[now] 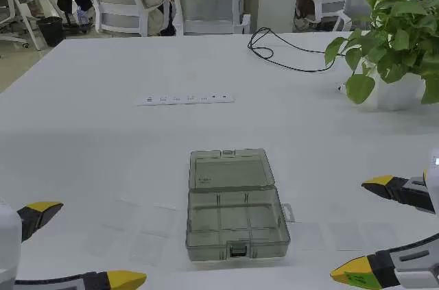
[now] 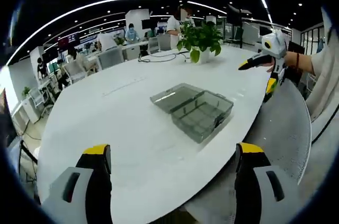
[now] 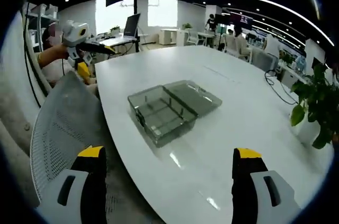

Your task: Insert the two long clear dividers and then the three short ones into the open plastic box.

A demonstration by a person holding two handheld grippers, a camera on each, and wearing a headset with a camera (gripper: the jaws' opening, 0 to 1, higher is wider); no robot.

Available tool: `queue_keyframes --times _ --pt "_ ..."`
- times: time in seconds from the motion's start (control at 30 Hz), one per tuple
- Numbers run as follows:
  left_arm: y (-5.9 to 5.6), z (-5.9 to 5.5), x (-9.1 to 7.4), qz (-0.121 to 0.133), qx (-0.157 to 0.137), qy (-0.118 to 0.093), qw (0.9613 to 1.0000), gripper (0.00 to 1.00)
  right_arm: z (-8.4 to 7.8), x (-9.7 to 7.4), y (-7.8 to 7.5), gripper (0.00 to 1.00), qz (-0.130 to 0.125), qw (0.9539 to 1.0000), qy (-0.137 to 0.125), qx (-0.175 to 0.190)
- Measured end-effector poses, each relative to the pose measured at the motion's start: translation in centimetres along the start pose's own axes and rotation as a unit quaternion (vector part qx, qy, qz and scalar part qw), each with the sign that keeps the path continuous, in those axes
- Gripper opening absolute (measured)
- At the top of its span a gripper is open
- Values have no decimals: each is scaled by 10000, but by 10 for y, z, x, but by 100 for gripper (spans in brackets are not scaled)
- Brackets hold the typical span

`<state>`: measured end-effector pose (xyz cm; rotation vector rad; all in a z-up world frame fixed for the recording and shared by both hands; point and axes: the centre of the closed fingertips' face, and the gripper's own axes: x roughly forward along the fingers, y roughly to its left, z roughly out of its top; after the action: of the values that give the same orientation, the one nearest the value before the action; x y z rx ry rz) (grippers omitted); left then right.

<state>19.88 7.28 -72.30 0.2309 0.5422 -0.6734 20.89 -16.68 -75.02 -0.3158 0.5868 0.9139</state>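
You held the left gripper [image 1: 82, 245] at the near left corner of the white table [image 1: 89, 139], with its two yellow-tipped jaws wide apart and nothing between them. The right gripper [image 1: 363, 228] was at the near right side, and its jaws were also spread and empty. The open plastic box [image 1: 236, 225] lay between the two grippers, near the front edge of the table and apart from both. Its lid [image 1: 231, 170] was folded back flat on the far side. Faint lines crossed the inside of the box, but I cannot tell if they were dividers or only slots. Some clear flat pieces [image 1: 147, 225] lay on the table just left of the box, between it and the left gripper, and more clear pieces [image 1: 346, 235] lay to the right of the box, close under the jaws of the right gripper. They were very faint, so I cannot tell long from short. Farther away there were a white power strip [image 1: 185, 99], a black cable [image 1: 288, 46] and a green plant [image 1: 398, 43] in a white pot.
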Motion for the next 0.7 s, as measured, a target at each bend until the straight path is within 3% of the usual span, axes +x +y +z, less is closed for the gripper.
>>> queue_keyframes --times 0.7 --pt "-3 -1 3 -46 31 81 10000 97 -3 -4 -1 100 -50 10000 -5 42"
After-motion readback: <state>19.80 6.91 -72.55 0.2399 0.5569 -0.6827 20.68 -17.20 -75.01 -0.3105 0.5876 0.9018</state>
